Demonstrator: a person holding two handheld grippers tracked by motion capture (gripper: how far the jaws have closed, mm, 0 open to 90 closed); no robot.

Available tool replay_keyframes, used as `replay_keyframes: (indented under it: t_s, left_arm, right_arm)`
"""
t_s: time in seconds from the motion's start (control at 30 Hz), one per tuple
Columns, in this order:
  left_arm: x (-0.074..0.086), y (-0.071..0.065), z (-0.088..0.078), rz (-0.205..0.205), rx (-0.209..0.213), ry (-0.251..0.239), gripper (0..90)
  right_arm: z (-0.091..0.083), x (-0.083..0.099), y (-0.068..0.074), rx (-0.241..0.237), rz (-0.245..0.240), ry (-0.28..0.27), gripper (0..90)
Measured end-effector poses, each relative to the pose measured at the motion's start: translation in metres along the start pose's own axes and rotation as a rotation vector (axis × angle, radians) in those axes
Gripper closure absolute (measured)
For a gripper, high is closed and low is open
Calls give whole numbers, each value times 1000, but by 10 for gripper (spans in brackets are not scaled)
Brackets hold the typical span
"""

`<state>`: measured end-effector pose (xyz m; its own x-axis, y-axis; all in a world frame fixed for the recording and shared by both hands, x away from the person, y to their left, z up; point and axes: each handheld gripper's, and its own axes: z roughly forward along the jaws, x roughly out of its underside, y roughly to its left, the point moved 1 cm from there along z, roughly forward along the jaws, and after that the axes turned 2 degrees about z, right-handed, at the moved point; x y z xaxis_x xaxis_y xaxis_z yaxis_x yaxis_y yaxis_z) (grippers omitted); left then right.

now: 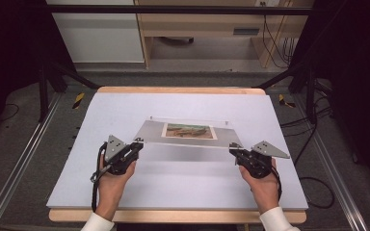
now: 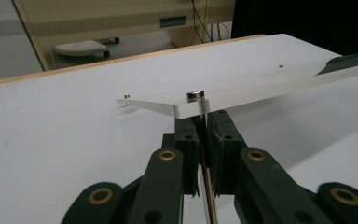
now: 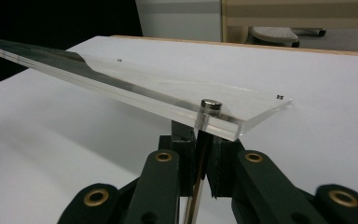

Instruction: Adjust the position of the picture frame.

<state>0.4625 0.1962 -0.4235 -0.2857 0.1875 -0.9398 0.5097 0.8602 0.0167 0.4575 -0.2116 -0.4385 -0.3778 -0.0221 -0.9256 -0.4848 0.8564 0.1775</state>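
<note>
Two near corners of the clear acrylic frame [image 1: 188, 132] are clamped, one by the left gripper [image 1: 136, 143], one by the right gripper [image 1: 234, 149]. Frame is held above the white table [image 1: 125, 106], picture [image 1: 189, 130] facing up.

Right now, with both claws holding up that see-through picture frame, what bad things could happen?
1. Each claw, left and right, pinches only a thin post at a near corner of the acrylic frame, so it might slip out.
2. If one hand rises faster, the frame could twist.
3. If dropped, it could crack on the table.
</note>
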Motion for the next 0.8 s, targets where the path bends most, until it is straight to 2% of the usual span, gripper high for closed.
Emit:
replay_keyframes:
  t_s: [0.57, 0.8]
  left_arm:
    - [4, 11, -18, -15, -25, -14, 825]
    - [8, 18, -27, -19, -37, -12, 825]
  right_arm:
    - [10, -5, 14, -26, -16, -6, 832]
    - [14, -6, 24, -37, -21, -1, 831]
